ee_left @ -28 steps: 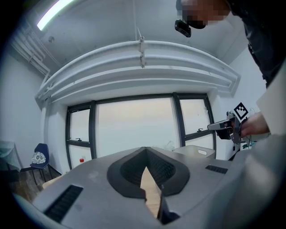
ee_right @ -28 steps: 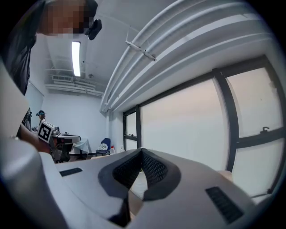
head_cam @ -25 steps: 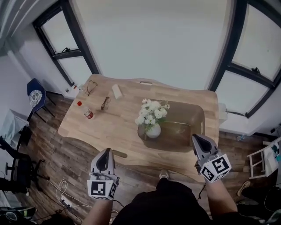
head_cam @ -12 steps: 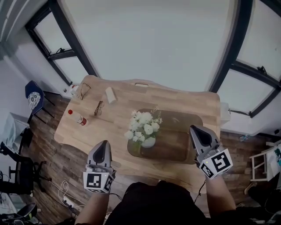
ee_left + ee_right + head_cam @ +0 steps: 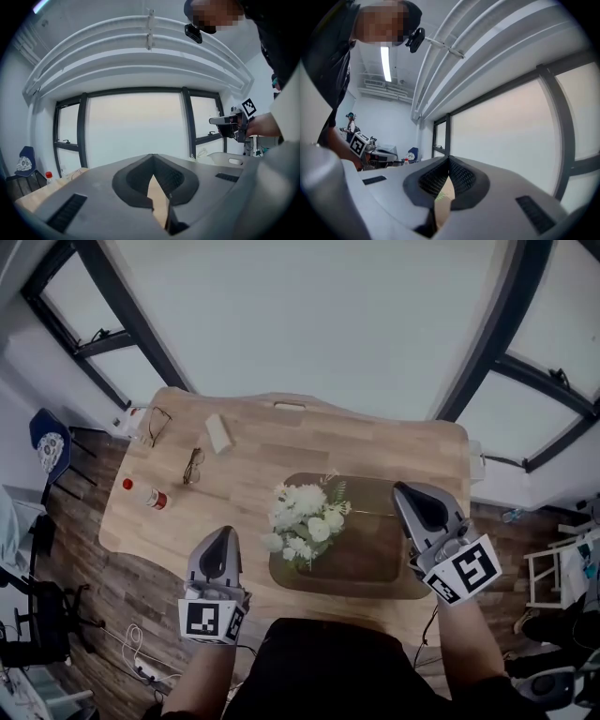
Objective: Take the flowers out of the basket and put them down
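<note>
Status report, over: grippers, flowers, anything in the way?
Left gripper and right gripper both shut, empty, apart from the flowers. White flowers sit in the basket, untouched. Bottle and glasses lie far left, not blocking.

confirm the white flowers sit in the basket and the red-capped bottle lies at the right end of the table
No: the white flowers sit in the basket, but the red-capped bottle lies at the left end of the table; the head view shows it.
</note>
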`<state>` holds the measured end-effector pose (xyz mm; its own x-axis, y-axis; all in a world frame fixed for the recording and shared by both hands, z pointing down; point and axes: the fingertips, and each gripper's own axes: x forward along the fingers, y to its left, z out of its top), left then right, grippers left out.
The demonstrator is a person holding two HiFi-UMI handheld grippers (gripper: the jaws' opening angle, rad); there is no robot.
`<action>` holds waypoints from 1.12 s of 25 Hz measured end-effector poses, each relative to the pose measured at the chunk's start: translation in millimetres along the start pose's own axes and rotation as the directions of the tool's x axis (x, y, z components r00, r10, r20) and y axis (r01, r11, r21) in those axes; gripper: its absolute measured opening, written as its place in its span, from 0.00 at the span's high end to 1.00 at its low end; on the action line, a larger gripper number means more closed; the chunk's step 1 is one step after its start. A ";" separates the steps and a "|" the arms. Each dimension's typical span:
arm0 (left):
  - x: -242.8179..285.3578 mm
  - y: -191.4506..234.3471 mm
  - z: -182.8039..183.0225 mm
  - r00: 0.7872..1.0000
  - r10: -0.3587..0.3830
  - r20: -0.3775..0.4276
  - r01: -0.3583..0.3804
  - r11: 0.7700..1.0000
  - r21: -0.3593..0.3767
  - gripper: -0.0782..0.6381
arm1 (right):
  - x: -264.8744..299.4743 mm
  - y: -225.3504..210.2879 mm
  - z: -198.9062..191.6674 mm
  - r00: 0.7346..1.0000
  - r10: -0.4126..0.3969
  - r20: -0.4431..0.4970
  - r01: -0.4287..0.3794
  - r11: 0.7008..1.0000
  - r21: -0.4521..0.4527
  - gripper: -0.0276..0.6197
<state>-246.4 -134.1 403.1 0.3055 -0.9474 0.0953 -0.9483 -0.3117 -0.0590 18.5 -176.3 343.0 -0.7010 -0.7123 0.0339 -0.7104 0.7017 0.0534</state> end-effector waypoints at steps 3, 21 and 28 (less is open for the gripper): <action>8.6 7.0 -7.7 0.999 -0.034 -0.011 0.034 0.999 -0.005 0.88 | 14.8 10.5 -37.4 0.996 0.040 -0.084 -0.038 0.999 0.024 0.92; 40.3 25.7 -45.0 0.997 -0.064 -0.041 0.063 0.998 -0.028 0.88 | 37.6 38.1 -167.2 0.937 0.213 -0.275 -0.172 0.971 0.164 0.92; 40.3 47.1 -49.4 0.999 0.003 -0.036 -0.004 1.000 -0.012 0.88 | 44.2 65.0 -201.2 0.856 0.315 -0.410 -0.308 0.948 0.085 0.92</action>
<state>-283.0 -183.4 453.2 0.2992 -0.9452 0.1309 -0.9504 -0.3074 -0.0474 -46.1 -164.9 548.7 -0.7984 -0.3945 0.4550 -0.4628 0.8854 -0.0445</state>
